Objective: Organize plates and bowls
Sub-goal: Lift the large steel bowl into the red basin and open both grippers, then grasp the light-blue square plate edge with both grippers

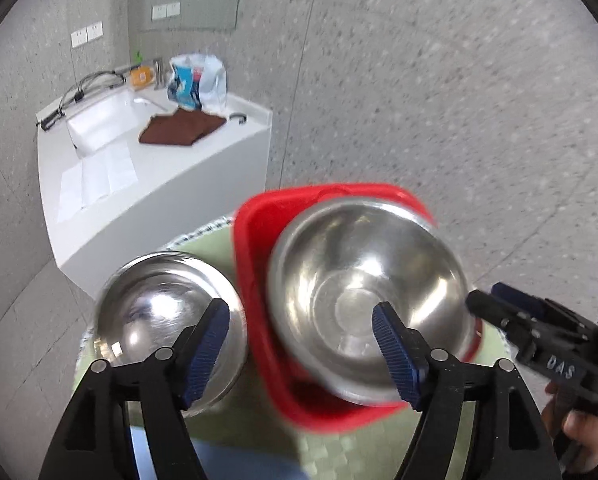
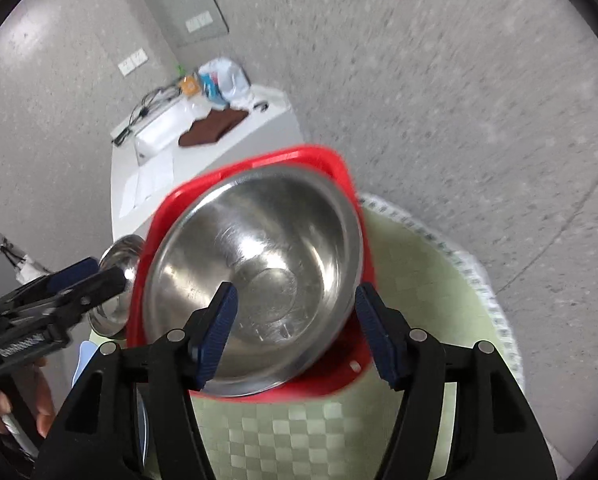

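Note:
A large steel bowl point(image 1: 369, 300) point(image 2: 255, 276) lies tilted in a red plastic basin point(image 1: 259, 240) point(image 2: 335, 168) on a round table with a green checked cloth point(image 1: 259, 432) point(image 2: 419, 280). A smaller steel bowl point(image 1: 163, 312) point(image 2: 117, 276) sits on the cloth left of the basin. My left gripper point(image 1: 301, 328) is open and empty above the gap between the two bowls. My right gripper point(image 2: 295, 308) is open, its fingers straddling the large bowl's near right rim. The right gripper also shows at the right edge of the left wrist view point(image 1: 511, 320).
A white counter point(image 1: 159, 184) point(image 2: 203, 152) stands behind the table with a brown cloth point(image 1: 179, 128), a plastic bag point(image 1: 199, 80) and a sink. Grey speckled floor surrounds the table. A blue object point(image 2: 84, 356) lies at the table's left edge.

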A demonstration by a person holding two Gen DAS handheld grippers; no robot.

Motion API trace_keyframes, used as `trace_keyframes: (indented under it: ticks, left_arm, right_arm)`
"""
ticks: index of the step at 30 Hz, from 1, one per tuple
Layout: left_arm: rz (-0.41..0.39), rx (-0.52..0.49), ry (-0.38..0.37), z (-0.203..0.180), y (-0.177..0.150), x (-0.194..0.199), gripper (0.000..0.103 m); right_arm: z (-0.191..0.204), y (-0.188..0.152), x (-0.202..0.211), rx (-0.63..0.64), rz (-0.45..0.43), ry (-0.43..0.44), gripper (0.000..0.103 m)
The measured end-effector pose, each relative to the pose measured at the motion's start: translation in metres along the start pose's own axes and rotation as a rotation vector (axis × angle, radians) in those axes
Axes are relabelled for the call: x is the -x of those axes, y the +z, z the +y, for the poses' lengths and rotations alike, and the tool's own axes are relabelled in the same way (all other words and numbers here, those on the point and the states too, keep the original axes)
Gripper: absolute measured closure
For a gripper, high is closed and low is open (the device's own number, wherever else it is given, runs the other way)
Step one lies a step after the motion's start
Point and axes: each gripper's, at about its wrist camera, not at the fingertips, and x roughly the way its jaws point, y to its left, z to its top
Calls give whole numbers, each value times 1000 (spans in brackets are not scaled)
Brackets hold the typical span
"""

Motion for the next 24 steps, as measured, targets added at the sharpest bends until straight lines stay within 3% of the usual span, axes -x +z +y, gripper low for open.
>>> trace_keyframes:
  ticks: [4,8,13,18,20,22,24]
  left_arm:
    - [-82,0,31,25,-24,49,18]
    - [-120,12,99,58,-65,85,13]
    - [-52,26,180,95,-128,89,13]
    - [73,81,205,126,-174,64,15]
    - [113,83,202,129,-181,53,25]
    - [160,84,172,129,-186,40,42]
    - [192,90,125,127,-189,30,59]
  right_arm:
    - [21,-18,48,57,-90,-77,34]
    - [51,-48,76,74,-96,-31,30]
    - [98,-100,60,102,23,76,30]
    - [129,-141,6,65,215,141,30]
    - [134,-150,-10,32,266,155,30]
    - [137,-155,-21,3,294,162,33]
    - [141,-157,-30,-12,315,168,45]
